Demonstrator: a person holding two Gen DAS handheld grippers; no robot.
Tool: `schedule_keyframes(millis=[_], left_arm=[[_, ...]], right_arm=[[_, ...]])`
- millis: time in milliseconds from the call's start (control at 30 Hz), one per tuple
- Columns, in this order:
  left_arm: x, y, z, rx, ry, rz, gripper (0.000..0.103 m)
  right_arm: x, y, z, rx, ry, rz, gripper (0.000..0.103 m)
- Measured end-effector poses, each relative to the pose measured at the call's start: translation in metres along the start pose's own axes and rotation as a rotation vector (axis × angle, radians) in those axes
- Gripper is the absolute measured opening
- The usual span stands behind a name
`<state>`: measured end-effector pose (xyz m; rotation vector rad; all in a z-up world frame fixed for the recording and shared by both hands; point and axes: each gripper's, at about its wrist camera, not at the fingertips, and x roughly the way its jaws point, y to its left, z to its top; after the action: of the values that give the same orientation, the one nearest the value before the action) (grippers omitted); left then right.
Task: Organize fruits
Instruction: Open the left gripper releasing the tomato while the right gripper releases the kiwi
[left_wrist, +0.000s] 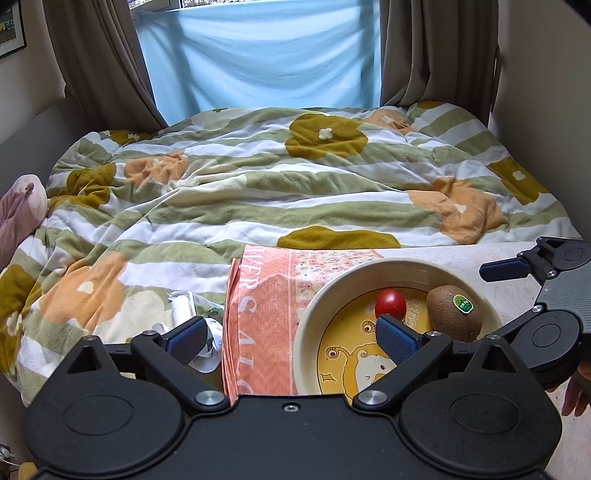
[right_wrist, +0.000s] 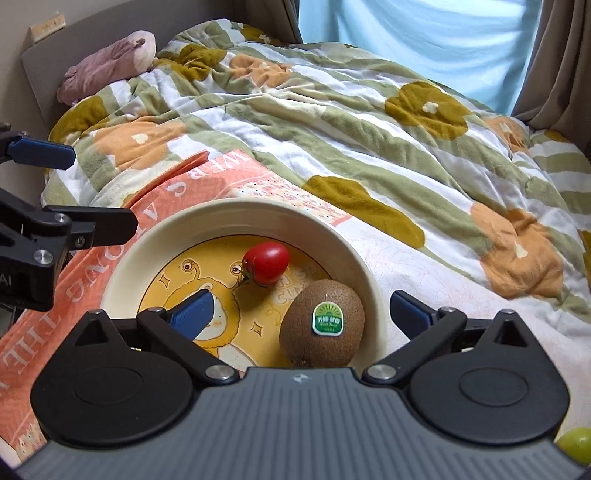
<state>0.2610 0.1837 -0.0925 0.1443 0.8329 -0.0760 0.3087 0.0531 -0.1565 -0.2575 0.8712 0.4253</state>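
A cream bowl (left_wrist: 314, 310) (right_wrist: 177, 229) with a yellow cartoon bottom holds a red cherry tomato (left_wrist: 390, 303) (right_wrist: 266, 263) and a brown kiwi (left_wrist: 453, 312) (right_wrist: 322, 328) with a green sticker. My left gripper (left_wrist: 291, 338) is open and empty at the bowl's left rim; it shows at the left of the right wrist view (right_wrist: 70, 184). My right gripper (right_wrist: 301, 314) is open and empty, its jaws wide on either side of the kiwi; it shows at the right of the left wrist view (left_wrist: 517, 291). A green fruit (right_wrist: 576, 448) lies at the lower right, partly hidden.
The bowl stands on a white board (right_wrist: 424, 280) beside an orange lettered cloth (left_wrist: 258, 314) (right_wrist: 92, 273). A striped flowered quilt (left_wrist: 258, 177) covers the bed behind. Crumpled white wrappers (left_wrist: 183, 308) lie left of the cloth. A pink plush (right_wrist: 107, 62) rests by the headboard.
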Motion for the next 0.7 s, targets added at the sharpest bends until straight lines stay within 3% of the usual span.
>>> schedule_keyframes(millis=[267,700], left_arm=[[-0.018,-0.001,0.006,-0.019,-0.025,-0.006,0.100],[-0.072,-0.003,0.011,-0.011,-0.087,-0.008,0.100]], right_arm=[[-0.017,0.005,0.002,-0.032,-0.020,-0.023,0.103],[-0.104,0.006,-0.008,0.054,-0.090,-0.081,0.103]])
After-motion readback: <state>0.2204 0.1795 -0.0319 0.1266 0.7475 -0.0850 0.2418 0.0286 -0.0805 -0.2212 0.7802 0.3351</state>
